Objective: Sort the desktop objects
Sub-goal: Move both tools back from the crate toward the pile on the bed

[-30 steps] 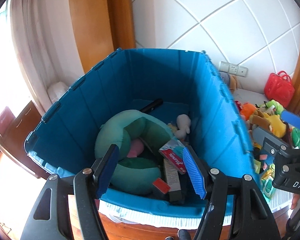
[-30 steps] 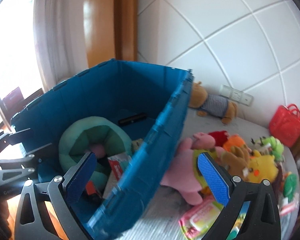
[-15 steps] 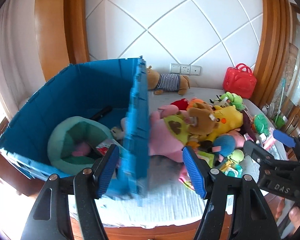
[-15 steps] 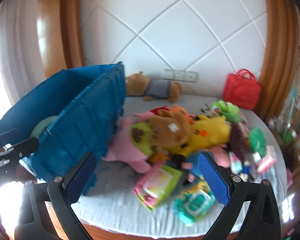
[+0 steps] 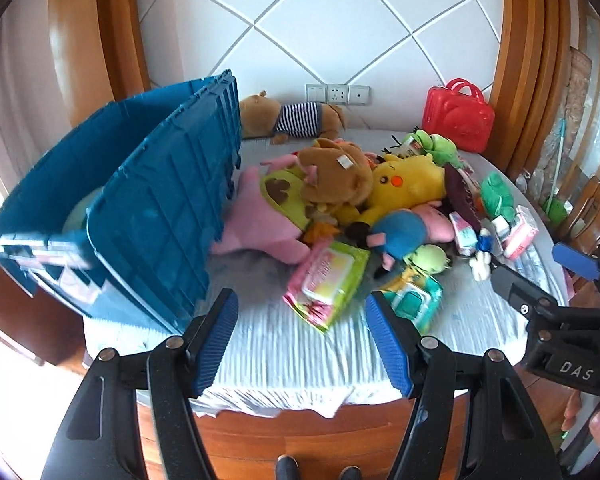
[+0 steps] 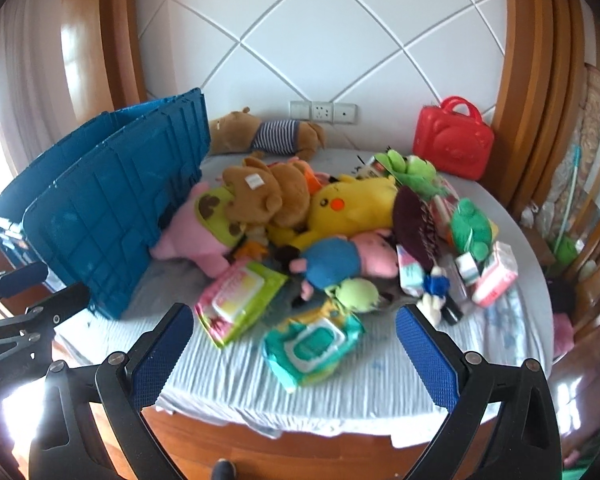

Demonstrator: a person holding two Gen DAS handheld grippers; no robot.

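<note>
A: Claws first — state?

B: Left claw [image 5: 302, 340] spread wide, nothing btwn the pads. Right claw [image 6: 296, 354] wide too, empty. Both hang over the near edge of the counter [image 6: 260, 384], low center of frame.

A: Closest pick?

B: Two wipes packs. Teal wipes pack [image 6: 314, 346] sits just ahead of the right claw, pink-green wipes pack [image 5: 326, 280] just beyond the left. Prob light, squashy, slick film — I'd pinch across the short side, not on the hard flap lid, or it may slide out.

A: And the pile?

B: Plush mid-frame: yellow plush [image 6: 354, 204], brown bear [image 6: 260, 196], pink plush [image 5: 256, 224] leaning on the blue crate [image 5: 160, 220], which fills the left of frame. Soft, light, no breakage risk; grab a limb or fat body fold. They overlap, so pulling one likely drags its neighbors.

A: Surface, room?

B: Wrinkled pale cloth over a round wood counter; could bunch. Red toy case [image 6: 454, 140] upper right by the white tiled wall, wood trim both sides.
</note>
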